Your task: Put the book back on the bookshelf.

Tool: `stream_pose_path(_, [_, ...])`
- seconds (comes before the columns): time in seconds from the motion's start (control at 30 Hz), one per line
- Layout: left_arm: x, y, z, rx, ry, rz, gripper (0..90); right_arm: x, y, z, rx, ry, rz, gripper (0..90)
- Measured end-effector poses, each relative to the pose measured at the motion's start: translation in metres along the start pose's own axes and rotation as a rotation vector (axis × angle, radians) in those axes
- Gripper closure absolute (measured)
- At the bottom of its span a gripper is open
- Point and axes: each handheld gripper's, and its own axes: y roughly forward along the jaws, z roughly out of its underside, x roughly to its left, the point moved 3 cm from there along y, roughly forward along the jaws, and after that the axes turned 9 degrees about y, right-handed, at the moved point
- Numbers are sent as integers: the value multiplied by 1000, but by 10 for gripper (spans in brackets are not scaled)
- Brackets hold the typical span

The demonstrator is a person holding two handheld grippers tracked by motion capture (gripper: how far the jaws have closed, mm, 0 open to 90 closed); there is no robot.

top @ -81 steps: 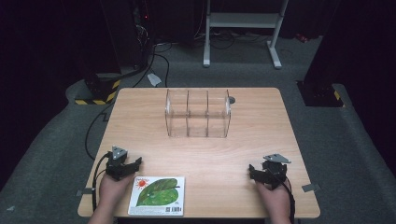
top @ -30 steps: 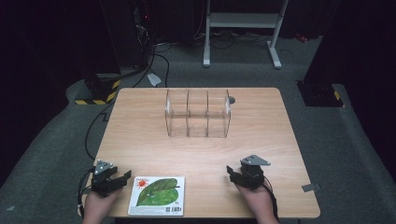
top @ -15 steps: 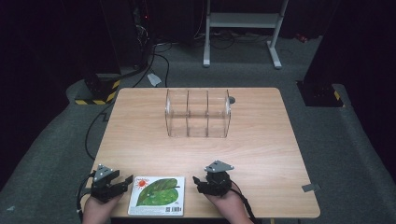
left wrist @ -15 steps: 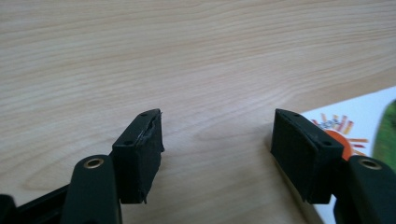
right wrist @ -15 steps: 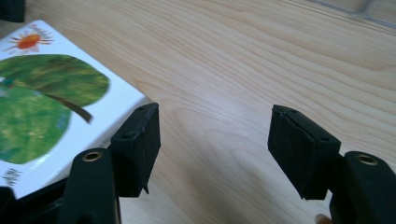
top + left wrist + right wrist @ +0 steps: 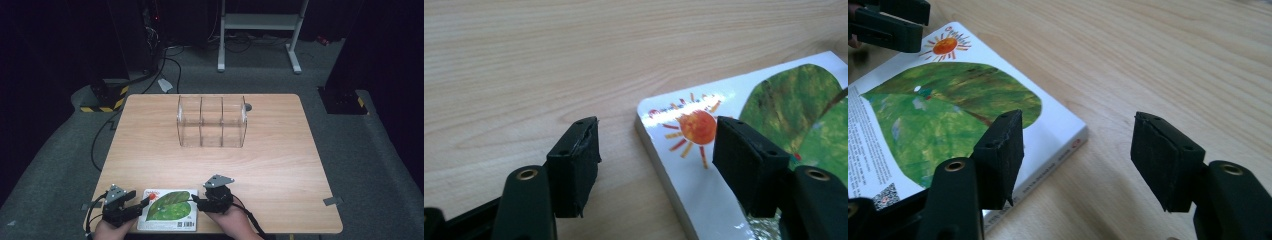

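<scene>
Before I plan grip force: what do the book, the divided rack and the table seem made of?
Book: glossy coated card or paper, judging by the glare on its printed cover. Divided rack: clear, smooth plastic, likely acrylic; the table shows through it. Table: matte, pale wood grain, possibly laminate.

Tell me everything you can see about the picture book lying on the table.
The book is a thin, glossy board book lying flat and closed at the near edge of the wooden table. Its white cover shows a large green leaf, a small orange sun at one corner, and small print with a QR code along one side. The left claw and right claw flank it, jaws open; whether either touches it is unclear.
</scene>
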Motion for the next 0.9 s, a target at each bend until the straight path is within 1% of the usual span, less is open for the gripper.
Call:
stream_pose_path(0.07, [-3, 1, 1, 11, 11, 1, 369, 4, 3, 0, 8, -3, -11, 396])
stream_pose_path(0.13, [-5, 0, 2, 9, 0, 25, 431, 8, 6, 1, 20, -16, -15, 405])
stream_pose_path(0.2, [-6, 0, 3, 5, 4, 33, 449, 10, 8, 2, 23, -25, -14, 416])
stream_pose_path(0.23, [-8, 0, 4, 6, -1, 44, 462, 11, 9, 2, 30, -21, -12, 422])
stream_pose_path(0.27, [-8, -1, 4, 6, 10, 44, 481, 11, 10, 3, 35, -27, -11, 436])
stream_pose_path(0.3, [-10, 0, 4, 1, 12, 46, 489, 12, 12, 4, 43, -29, -13, 442])
stream_pose_path(0.33, [-11, 0, 4, 1, 17, 51, 500, 12, 13, 4, 47, -20, -25, 452])
stream_pose_path(0.37, [-12, 0, 4, -1, 24, 48, 524, 13, 13, 4, 47, -18, -25, 463])
stream_pose_path(0.43, [-14, -1, 4, -6, 36, 37, 526, 14, 13, 4, 50, -26, -21, 471])
stream_pose_path(0.53, [-14, 0, 4, -11, 33, 34, 528, 13, 14, 3, 54, -24, -24, 470])
stream_pose_path(0.57, [-14, 0, 4, -13, 36, 32, 529, 14, 13, 4, 57, -16, -23, 470])
stream_pose_path(0.6, [-14, 0, 4, -13, 36, 32, 531, 13, 13, 4, 55, -22, -23, 471])
stream_pose_path(0.63, [-15, 1, 4, -18, 43, 23, 532, 13, 13, 4, 53, -26, -21, 471])
stream_pose_path(0.67, [-15, 1, 4, -18, 43, 22, 533, 13, 13, 4, 50, -31, -19, 471])
stream_pose_path(0.73, [-16, 3, 3, -25, 37, 25, 534, 11, 13, 3, 49, -26, -13, 474])
stream_pose_path(0.9, [-19, 8, -1, -32, 45, 21, 534, 5, 12, 2, 39, -19, 2, 478])
